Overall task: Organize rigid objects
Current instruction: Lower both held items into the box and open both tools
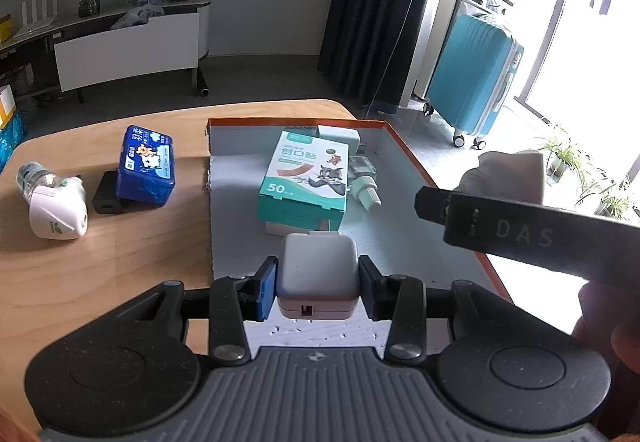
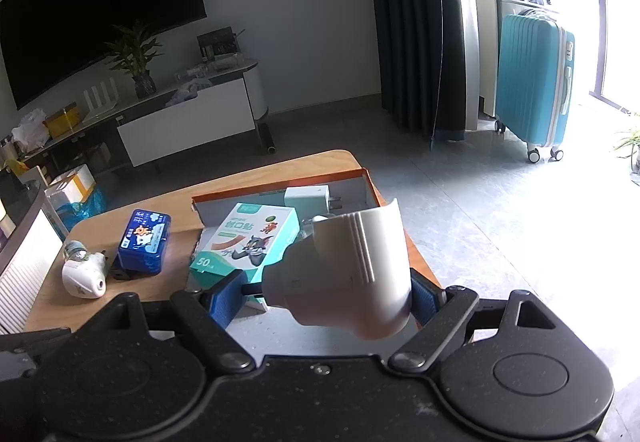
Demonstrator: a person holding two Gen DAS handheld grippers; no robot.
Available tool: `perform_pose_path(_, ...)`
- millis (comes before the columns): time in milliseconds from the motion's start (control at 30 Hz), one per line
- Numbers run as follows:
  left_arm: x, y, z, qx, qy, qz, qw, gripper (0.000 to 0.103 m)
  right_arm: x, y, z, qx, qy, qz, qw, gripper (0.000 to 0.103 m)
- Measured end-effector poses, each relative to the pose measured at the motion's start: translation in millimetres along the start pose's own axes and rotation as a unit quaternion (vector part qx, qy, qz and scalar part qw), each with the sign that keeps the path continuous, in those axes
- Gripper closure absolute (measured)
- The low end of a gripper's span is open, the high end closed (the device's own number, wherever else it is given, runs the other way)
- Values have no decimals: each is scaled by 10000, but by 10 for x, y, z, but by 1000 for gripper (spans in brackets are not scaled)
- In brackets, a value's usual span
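My left gripper (image 1: 317, 290) is shut on a white USB charger cube (image 1: 316, 270), held over the near end of a shallow orange-rimmed box (image 1: 404, 146). Inside the box lie a green plaster carton (image 1: 304, 178), a white plug adapter (image 1: 338, 136) and a small clear bottle with a pale cap (image 1: 364, 186). My right gripper (image 2: 324, 296) is shut on a white ribbed plug-in device (image 2: 356, 270), above the box's right side. In the left wrist view, that gripper's black finger (image 1: 480, 218) crosses from the right.
On the wooden table (image 1: 120, 262) left of the box stand a blue tin (image 1: 146, 166), a black charger (image 1: 106, 198) and a white plug-in vaporiser with a bottle (image 1: 56, 202). A teal suitcase (image 1: 472, 82) stands on the floor beyond the table's right edge.
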State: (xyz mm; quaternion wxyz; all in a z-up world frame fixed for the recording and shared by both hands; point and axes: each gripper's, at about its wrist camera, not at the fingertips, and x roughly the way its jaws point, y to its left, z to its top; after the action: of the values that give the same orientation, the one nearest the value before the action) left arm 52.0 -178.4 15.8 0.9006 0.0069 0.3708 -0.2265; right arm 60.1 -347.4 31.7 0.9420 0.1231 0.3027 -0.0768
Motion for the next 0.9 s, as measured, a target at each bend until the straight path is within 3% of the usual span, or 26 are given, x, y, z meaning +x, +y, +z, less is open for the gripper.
perform_pose_path(667,201,-101,48,114,146,-64,9998,61,331,-75,148,-111,185,-53,9998,4)
perform_pose_path(900,282,-117,42,132,241,-93,9996,61,295,-188,171,43,-146,33,9999,4)
